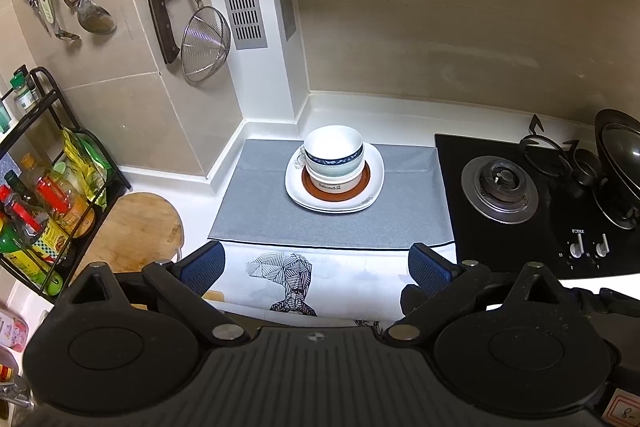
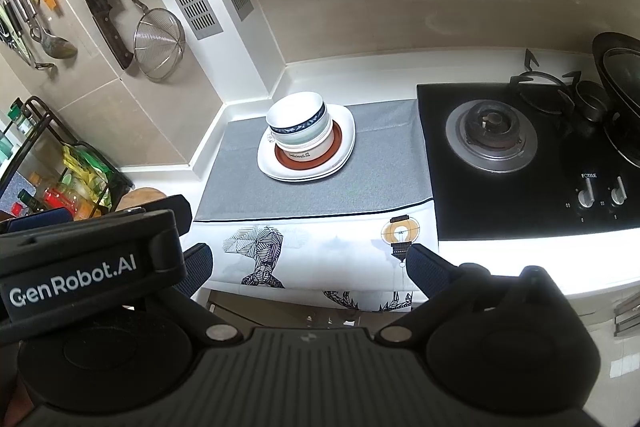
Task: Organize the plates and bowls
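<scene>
Since bowls (image 1: pixel 334 157) sit nested on stacked white plates (image 1: pixel 335 201), sorting appears complete. Stack rests on grey mat (image 1: pixel 256 211), well ahead of both claws, gas hob (image 1: pixel 500 187) beyond-right. Left gripper (image 1: pixel 316 263) spread wide, empty; right gripper (image 2: pixel 308 263) likewise. Next move, judged: withdraw clear, or verify stack steady.

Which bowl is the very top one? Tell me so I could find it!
Find the black stove, then look left to the grey mat on the counter. A pile of dishes sits there on white plates. The top bowl is white inside, and it alone has a dark blue patterned band around it.
</scene>
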`<state>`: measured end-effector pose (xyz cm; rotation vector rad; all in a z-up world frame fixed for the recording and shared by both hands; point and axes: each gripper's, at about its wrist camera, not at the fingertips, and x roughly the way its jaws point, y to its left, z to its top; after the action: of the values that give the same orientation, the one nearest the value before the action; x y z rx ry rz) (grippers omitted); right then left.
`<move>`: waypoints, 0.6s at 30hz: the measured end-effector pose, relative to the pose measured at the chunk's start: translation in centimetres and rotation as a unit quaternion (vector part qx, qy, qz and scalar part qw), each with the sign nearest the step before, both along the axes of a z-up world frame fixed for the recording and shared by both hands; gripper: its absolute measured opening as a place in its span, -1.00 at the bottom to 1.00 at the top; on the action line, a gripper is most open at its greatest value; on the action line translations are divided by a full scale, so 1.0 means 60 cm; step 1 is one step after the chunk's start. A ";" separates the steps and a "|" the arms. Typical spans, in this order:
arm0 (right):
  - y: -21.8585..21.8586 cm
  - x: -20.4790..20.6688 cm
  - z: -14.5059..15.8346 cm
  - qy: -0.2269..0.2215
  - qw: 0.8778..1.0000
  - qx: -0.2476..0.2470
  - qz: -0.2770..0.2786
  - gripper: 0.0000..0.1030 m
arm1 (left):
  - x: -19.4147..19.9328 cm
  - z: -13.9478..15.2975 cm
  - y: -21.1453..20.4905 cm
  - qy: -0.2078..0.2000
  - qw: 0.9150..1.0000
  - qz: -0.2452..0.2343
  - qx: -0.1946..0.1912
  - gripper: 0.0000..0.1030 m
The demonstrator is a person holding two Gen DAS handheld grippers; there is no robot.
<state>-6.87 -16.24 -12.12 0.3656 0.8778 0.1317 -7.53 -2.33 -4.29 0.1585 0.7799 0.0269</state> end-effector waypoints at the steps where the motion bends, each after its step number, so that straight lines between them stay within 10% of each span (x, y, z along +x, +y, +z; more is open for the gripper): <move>1: 0.000 0.001 0.000 0.001 1.000 0.001 0.000 0.99 | 0.000 0.000 0.001 0.001 1.000 0.001 -0.001 0.91; 18: 0.026 0.047 -0.007 0.010 1.000 -0.018 0.006 0.99 | 0.043 -0.010 0.024 0.015 1.000 0.002 -0.005 0.91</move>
<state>-4.06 -14.69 -12.54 0.3284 0.9014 0.1224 -4.93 -0.89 -4.90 0.1474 0.8105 0.0237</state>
